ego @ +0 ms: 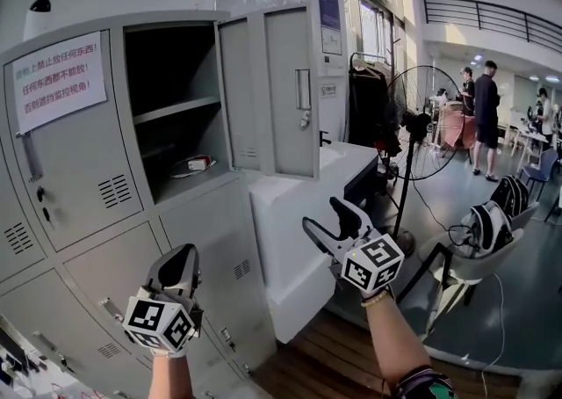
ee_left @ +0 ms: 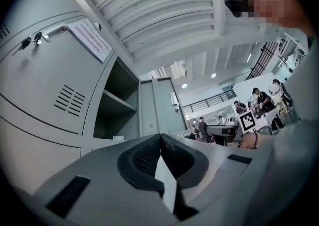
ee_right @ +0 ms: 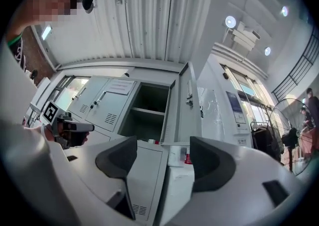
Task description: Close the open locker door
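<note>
- Right gripper view shows the right hand-held gripper (ee_right: 162, 145) with its jaws wide apart and nothing between them, aimed up at the locker bank.
- Head view puts it low and to the right, below the locker door (ego: 283, 81) and well apart from it.
- The left hand-held gripper (ego: 184, 255) has its jaws pressed together on nothing. It hangs in front of the lower lockers, further from the door, so I judge the right one better placed for the job.
- The door stands swung out, roughly square to the locker front. It is hinged at the right side of the open compartment (ego: 171, 94), with its inner face towards the head camera and its latch (ego: 303, 90) near the free edge.
- A white cabinet (ego: 307, 191) stands just beside the lockers on the door's far side, so room behind the door looks tight.
- Good approach, in my view:
  - Raise the right gripper to the free edge near the latch.
  - Slip the open jaws over that edge, or get one jaw behind it.
  - Draw the door round in its arc towards the opening.
- Working near the free edge gives the best leverage; contact close to the hinge would strain.
- Once the door is past halfway, move to its outer face and press until it sits flush.
- A small white and red item (ego: 198, 163) lies in the compartment. It appears to sit clear of the door's path, though this is worth checking.
</note>
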Demonstrator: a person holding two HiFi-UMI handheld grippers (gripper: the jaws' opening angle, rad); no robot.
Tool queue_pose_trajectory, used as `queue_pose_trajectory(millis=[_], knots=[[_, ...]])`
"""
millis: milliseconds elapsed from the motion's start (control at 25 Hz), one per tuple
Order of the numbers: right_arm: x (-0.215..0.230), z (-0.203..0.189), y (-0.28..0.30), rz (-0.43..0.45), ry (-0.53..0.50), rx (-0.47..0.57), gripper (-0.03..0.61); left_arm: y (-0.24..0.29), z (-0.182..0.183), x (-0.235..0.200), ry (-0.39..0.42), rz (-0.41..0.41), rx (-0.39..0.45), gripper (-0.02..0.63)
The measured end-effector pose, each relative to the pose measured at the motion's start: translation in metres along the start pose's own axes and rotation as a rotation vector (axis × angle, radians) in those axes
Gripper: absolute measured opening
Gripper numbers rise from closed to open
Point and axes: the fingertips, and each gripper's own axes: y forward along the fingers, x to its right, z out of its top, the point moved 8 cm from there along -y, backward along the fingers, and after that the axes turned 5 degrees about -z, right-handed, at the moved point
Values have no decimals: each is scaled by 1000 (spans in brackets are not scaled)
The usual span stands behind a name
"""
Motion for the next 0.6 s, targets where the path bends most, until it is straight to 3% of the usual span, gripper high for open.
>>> queue_pose_trajectory(millis=[600], knots=[[64,4,62,42,-7,28,316,32,-18,1,9,96,18,21]])
